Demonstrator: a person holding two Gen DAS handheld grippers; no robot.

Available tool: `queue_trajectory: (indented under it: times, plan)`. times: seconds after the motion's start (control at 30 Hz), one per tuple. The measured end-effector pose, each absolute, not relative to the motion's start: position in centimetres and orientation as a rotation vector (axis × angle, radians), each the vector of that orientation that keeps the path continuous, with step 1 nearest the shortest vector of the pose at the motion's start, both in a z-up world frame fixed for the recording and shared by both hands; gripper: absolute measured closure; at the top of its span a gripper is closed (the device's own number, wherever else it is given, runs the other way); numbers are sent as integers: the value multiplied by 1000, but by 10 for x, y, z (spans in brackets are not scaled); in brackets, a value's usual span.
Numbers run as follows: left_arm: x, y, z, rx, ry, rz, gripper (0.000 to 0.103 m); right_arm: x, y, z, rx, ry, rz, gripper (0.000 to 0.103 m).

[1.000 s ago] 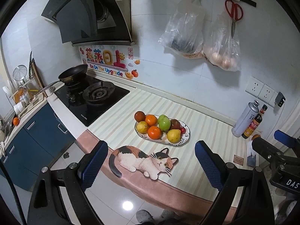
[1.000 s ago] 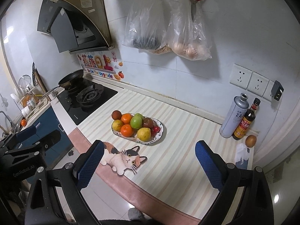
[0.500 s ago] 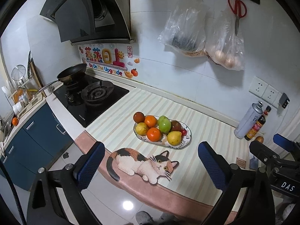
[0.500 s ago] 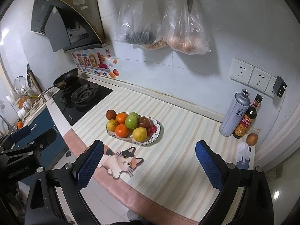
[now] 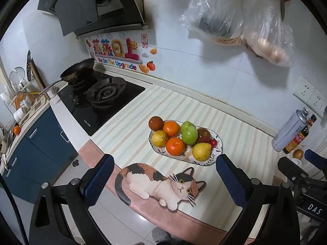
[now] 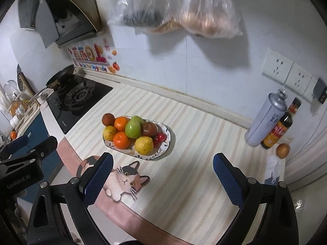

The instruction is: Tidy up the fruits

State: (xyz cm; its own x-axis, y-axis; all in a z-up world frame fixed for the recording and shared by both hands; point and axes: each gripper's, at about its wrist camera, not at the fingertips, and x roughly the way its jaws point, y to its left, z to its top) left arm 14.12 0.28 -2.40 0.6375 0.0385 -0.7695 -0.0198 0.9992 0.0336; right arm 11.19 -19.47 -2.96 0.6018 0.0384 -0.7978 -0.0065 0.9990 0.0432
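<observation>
A patterned oval plate (image 5: pixel 217 155) (image 6: pixel 166 145) sits on the striped counter mat, piled with fruit: oranges (image 5: pixel 175 146) (image 6: pixel 121 140), green apples (image 5: pixel 190 135) (image 6: pixel 133 129), yellow pears (image 5: pixel 201 151) (image 6: pixel 144 145), dark red fruits (image 5: pixel 156 123) (image 6: pixel 108 119) and small red ones (image 6: pixel 160 136). My left gripper (image 5: pixel 165 178) is open and empty, held above the counter's front edge, short of the plate. My right gripper (image 6: pixel 162 176) is open and empty, in front of the plate and to its right.
A gas hob (image 5: pixel 102 100) with a frying pan (image 5: pixel 78 70) lies left. A grey can (image 6: pixel 265 120), a sauce bottle (image 6: pixel 279 126) and a brown round fruit (image 6: pixel 283 150) stand at the right wall. Plastic bags (image 5: pixel 241 22) hang above. A cat picture (image 5: pixel 161 183) marks the mat's front.
Both grippers have moved forward and down toward the counter; the fruit plate looks larger and nearer in both views. The fruit has not moved.
</observation>
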Motion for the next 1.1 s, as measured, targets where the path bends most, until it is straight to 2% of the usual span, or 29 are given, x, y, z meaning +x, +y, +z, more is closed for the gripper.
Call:
queue_trajectory:
  times: [0.37, 1.1]
  plan:
    - [174, -6, -46, 30, 929, 35, 1, 140, -195, -48, 30, 967, 33, 3]
    - [173, -4, -51, 16, 940, 29, 1, 147, -193, -48, 18, 969, 24, 3]
